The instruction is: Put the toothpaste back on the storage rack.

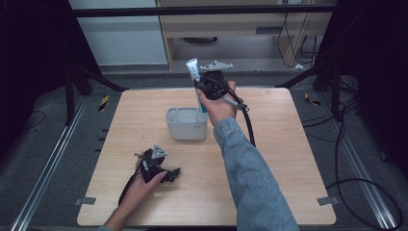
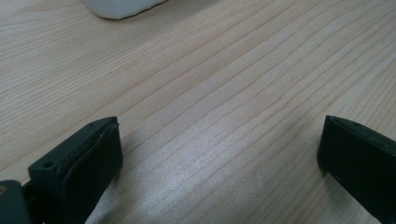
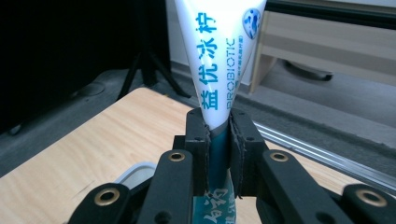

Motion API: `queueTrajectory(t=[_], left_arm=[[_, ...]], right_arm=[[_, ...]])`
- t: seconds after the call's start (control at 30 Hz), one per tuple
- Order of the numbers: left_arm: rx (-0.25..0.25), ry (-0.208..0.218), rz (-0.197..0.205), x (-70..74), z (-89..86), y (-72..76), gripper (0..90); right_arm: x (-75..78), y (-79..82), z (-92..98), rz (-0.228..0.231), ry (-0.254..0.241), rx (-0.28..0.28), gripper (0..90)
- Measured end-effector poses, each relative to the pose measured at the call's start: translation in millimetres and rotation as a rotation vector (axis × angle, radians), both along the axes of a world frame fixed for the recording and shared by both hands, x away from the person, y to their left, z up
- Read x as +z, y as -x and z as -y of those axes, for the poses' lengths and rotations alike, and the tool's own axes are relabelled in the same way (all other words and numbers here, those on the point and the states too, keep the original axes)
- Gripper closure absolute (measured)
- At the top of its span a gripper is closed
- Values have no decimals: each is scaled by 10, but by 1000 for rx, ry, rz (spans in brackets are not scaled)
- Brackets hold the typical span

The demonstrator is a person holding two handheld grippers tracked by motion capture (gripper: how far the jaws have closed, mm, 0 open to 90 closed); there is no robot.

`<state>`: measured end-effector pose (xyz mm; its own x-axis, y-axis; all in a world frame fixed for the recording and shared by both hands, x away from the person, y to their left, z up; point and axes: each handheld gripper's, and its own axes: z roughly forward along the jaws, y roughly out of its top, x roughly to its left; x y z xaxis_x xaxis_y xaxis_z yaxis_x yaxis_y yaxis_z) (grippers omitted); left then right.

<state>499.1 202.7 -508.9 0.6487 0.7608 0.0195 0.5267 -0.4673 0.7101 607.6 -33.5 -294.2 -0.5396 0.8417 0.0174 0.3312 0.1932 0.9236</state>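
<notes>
Left gripper [image 1: 166, 174]: near-left on counter [image 1: 288, 159], jaws spread, empty.
Right gripper [image 3: 217, 140]: pinching toothpaste tube [image 3: 218, 56] upright above white tub [image 1: 186, 126].

**Open tabletop, one bin mid-table**

The light wooden table [image 1: 288, 159] lies bare across its right half and along the near edge, so a hand could pass there freely. The white rectangular plastic bin [image 1: 186, 124] stands near the middle, blocking that spot. Above it, the right gripper [image 1: 204, 91] and a white-and-teal toothpaste tube [image 1: 194, 72] occupy the air. The left gripper [image 1: 166, 174], jaws wide apart, rests low at the near left.
</notes>
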Motion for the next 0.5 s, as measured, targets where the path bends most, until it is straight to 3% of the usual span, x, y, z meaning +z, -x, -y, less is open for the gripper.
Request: queueTrajectory(t=[0.17, 0.5], left_arm=[[-1, 0, 0, 0, 0, -1, 0], [0, -1, 1, 0, 0, -1, 0]], right_arm=[[-48, -26, -71, 26, -7, -41, 794], [-99, -30, -236, 49, -32, -25, 795]])
